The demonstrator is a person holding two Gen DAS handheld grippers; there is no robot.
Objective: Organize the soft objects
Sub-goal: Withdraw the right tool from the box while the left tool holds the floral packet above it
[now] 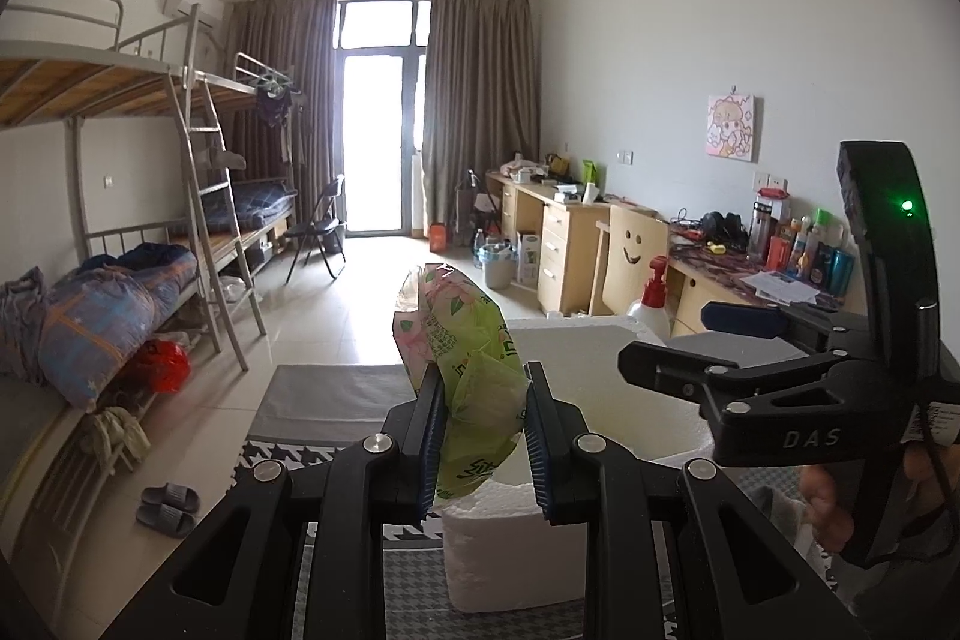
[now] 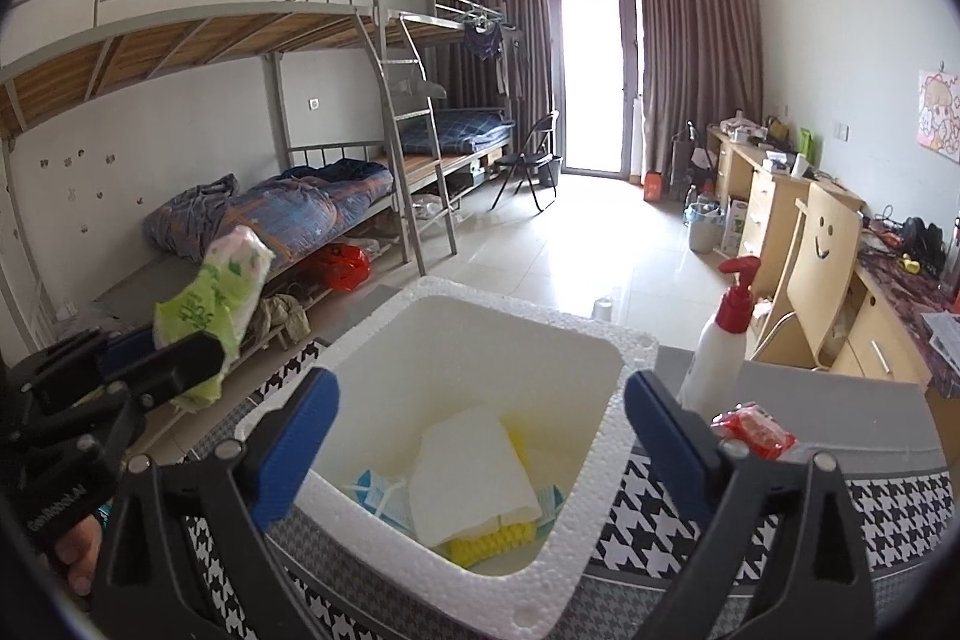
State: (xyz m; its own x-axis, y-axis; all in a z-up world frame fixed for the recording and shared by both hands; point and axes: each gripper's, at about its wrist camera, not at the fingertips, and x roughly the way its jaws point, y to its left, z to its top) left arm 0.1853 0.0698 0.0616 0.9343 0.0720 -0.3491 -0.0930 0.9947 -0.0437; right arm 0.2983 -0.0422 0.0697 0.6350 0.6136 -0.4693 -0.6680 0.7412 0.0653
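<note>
White foam box (image 2: 591, 340) on houndstooth cloth (image 2: 888, 496) already holds 3 soft items, right gripper (image 2: 480, 436) spread empty over it, left gripper (image 1: 483, 436) pinching green tissue pack (image 1: 462, 340) held aloft beside rim: judge best to centre over opening, lower, then release.

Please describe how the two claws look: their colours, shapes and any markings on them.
Both claws, left and right, are black plastic frames with triangular cut-outs and silver rivets. Their fingers carry ribbed blue pads. In the left wrist view, the right claw's body shows "DAS" lettering and a small green light. In the right wrist view, the left claw's handle shows white lettering, too small to read surely. Bare fingers grip both handles.
</note>
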